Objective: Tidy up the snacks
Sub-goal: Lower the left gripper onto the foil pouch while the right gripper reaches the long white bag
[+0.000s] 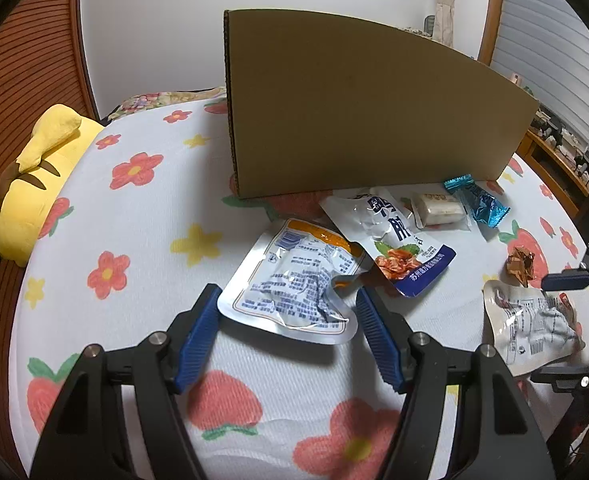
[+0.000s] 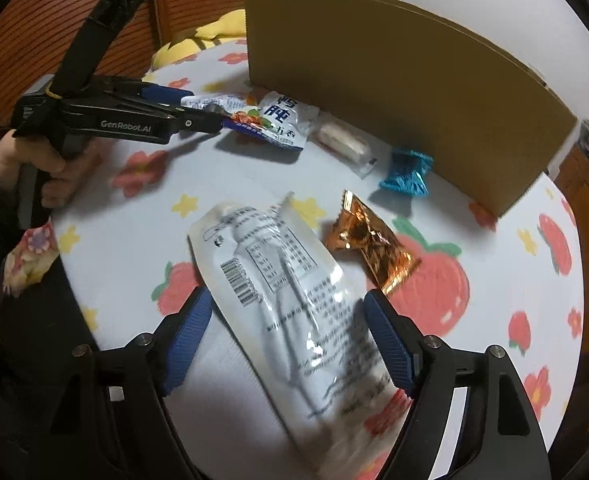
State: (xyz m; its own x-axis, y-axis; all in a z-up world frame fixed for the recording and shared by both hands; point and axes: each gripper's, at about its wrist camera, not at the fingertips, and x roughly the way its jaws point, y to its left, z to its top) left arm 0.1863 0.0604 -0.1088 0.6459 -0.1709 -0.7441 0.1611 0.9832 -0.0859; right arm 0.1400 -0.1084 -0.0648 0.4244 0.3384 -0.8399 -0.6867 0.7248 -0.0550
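L gripper (image 1: pixel 288 308): jaws apart, straddling silver pouch (image 1: pixel 294 284) at 12 o'clock, long axis 7-to-1. R gripper (image 2: pixel 286 312): jaws apart around white pouch (image 2: pixel 290 300), long axis 11-to-5, nothing clamped. Cardboard box (image 1: pixel 358 108) beyond at 12; each pouch nearest own gripper. Snacks on floral cloth (image 1: pixel 134 208).

This is a bedroom in a home. A bed sheet (image 1: pixel 142 216) with red flowers, yellow stars and strawberries is spread out. A yellow plush toy (image 1: pixel 34 184) lies at the edge. Behind are a white wall (image 1: pixel 154 32), a curtain (image 1: pixel 444 4) and brown slatted wood doors (image 2: pixel 74 20).
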